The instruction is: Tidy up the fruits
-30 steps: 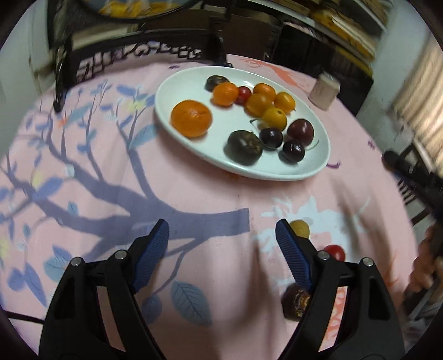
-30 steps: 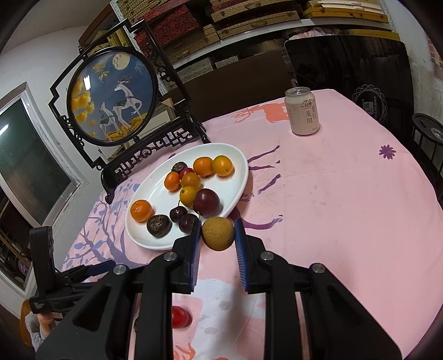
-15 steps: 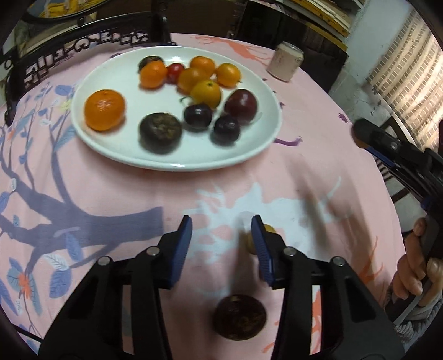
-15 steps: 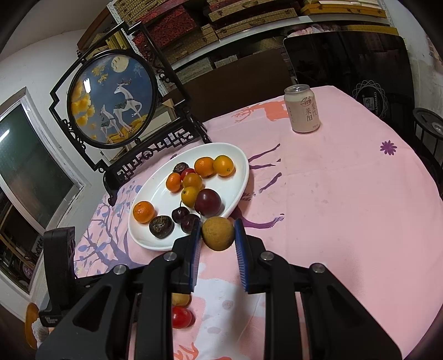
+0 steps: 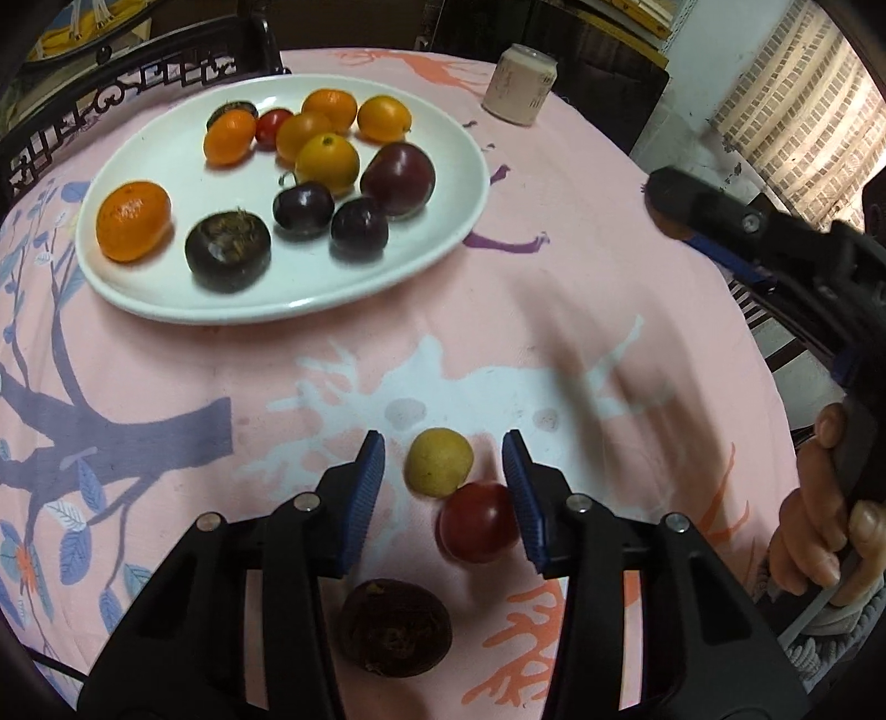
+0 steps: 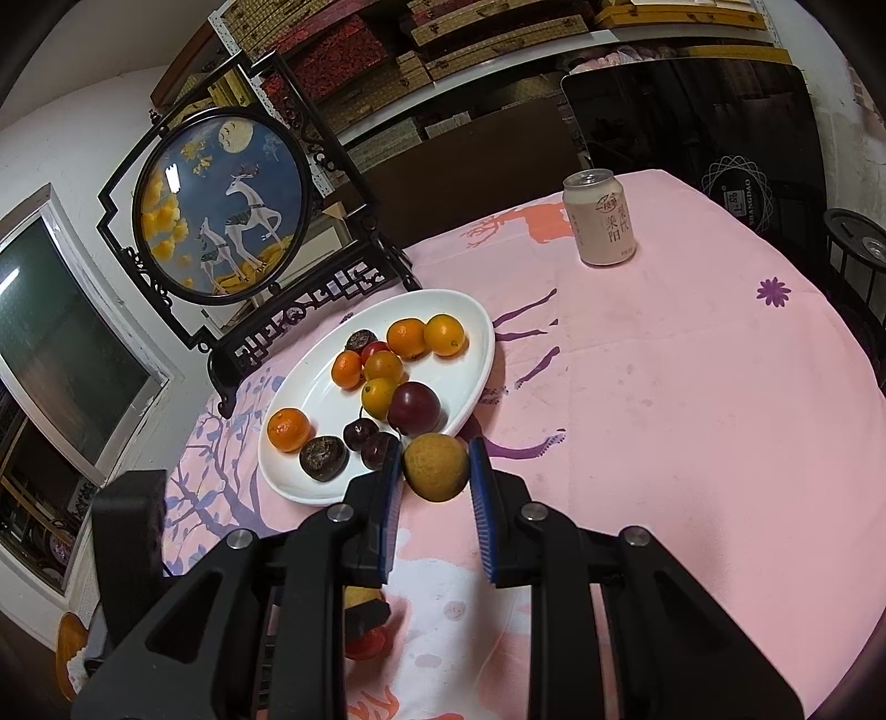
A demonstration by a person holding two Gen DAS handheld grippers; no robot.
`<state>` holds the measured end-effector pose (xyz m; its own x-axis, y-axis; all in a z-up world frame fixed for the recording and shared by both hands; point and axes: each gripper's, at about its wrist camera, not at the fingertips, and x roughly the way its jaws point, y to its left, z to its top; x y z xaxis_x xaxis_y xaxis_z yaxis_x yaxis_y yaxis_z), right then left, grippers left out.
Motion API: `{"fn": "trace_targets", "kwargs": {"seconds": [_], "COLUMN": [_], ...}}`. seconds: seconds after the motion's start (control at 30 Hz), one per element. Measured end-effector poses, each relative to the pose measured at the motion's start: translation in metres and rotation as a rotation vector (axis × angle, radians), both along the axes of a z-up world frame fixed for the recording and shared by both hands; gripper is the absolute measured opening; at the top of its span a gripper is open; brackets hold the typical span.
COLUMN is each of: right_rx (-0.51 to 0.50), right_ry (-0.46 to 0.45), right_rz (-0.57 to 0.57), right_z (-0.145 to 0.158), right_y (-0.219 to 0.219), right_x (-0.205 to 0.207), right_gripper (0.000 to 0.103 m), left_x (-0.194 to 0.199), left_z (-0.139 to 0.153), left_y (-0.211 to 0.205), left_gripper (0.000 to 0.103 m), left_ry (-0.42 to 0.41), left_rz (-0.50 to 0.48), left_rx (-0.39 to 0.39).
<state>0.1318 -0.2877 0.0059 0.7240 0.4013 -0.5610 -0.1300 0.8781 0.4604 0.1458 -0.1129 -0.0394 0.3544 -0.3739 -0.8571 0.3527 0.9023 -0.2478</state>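
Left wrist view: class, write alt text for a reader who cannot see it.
Open tongs hover over a small yellow fruit and a red tomato on a pink tablecloth. Beyond sits a white plate of oranges and dark plums.

A pink tree-print cloth (image 6: 692, 399) is covering the tabletop; stacked shelves (image 6: 443, 50) are lining the white wall beside a window (image 6: 50, 327).
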Motion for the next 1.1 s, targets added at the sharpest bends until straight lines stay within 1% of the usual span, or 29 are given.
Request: {"fn": "trace_targets", "kwargs": {"seconds": [0.03, 0.07, 0.1, 0.2, 0.23, 0.27, 0.3, 0.37, 0.47, 0.57, 0.7, 0.77, 0.87, 0.93, 0.97, 1.1], "right_rx": [0.001, 0.001, 0.002, 0.002, 0.002, 0.001, 0.001, 0.003, 0.002, 0.003, 0.007, 0.006, -0.001, -0.007, -0.011, -0.029], "right_ry": [0.000, 0.000, 0.001, 0.004, 0.004, 0.004, 0.003, 0.004, 0.002, 0.004, 0.010, 0.014, 0.024, 0.029, 0.030, 0.007], "right_rz": [-0.001, -0.001, -0.002, -0.003, -0.002, -0.002, -0.003, -0.003, -0.004, -0.002, 0.005, 0.010, 0.024, 0.038, 0.044, 0.063], "right_z": [0.000, 0.000, 0.000, 0.000, 0.000, 0.000, 0.000, 0.000, 0.000, 0.000, -0.001, -0.003, -0.006, -0.009, -0.010, -0.008], "right_y": [0.000, 0.000, 0.000, 0.000, 0.000, 0.000, 0.000, 0.000, 0.000, 0.000, 0.001, 0.002, 0.008, 0.013, 0.016, 0.026], "right_x": [0.000, 0.000, 0.000, 0.000, 0.000, 0.000, 0.000, 0.000, 0.000, 0.000, 0.001, 0.001, 0.002, 0.003, 0.002, -0.002], "right_gripper": [0.024, 0.024, 0.024, 0.024, 0.024, 0.024, 0.024, 0.024, 0.024, 0.024, 0.024, 0.024, 0.024, 0.024, 0.024, 0.024], "left_x": [0.000, 0.000, 0.000, -0.006, -0.007, -0.008, -0.008, -0.004, 0.003, 0.004, -0.007, -0.012, -0.014, -0.010, -0.006, 0.013], "left_z": [0.000, 0.000, 0.001, 0.002, 0.003, 0.003, 0.004, 0.004, 0.004, 0.008, 0.013, 0.013, 0.013, 0.019, 0.026, 0.058], "left_y": [0.000, 0.000, 0.000, 0.000, 0.002, 0.004, 0.006, 0.013, 0.030, 0.046, 0.066, 0.082, 0.101, 0.112, 0.116, 0.117], "left_gripper": [0.042, 0.036, 0.035, 0.034, 0.032, 0.026, 0.023, 0.023, 0.023, 0.023, 0.023, 0.023, 0.023, 0.023, 0.023, 0.023], "left_ry": [0.004, 0.006, 0.007, -0.021, -0.029, -0.035, -0.037, -0.028, -0.026, -0.057, -0.109, -0.132, -0.145, -0.141, -0.152, -0.240], "left_rz": [-0.001, -0.004, -0.008, -0.012, -0.010, -0.004, 0.002, 0.017, 0.069, 0.111, 0.147, 0.182, 0.241, 0.262, 0.275, 0.287], "left_rx": [-0.006, -0.013, -0.021, -0.008, -0.008, -0.009, -0.011, -0.028, -0.043, -0.022, 0.021, 0.040, 0.053, 0.007, -0.013, 0.007]}}
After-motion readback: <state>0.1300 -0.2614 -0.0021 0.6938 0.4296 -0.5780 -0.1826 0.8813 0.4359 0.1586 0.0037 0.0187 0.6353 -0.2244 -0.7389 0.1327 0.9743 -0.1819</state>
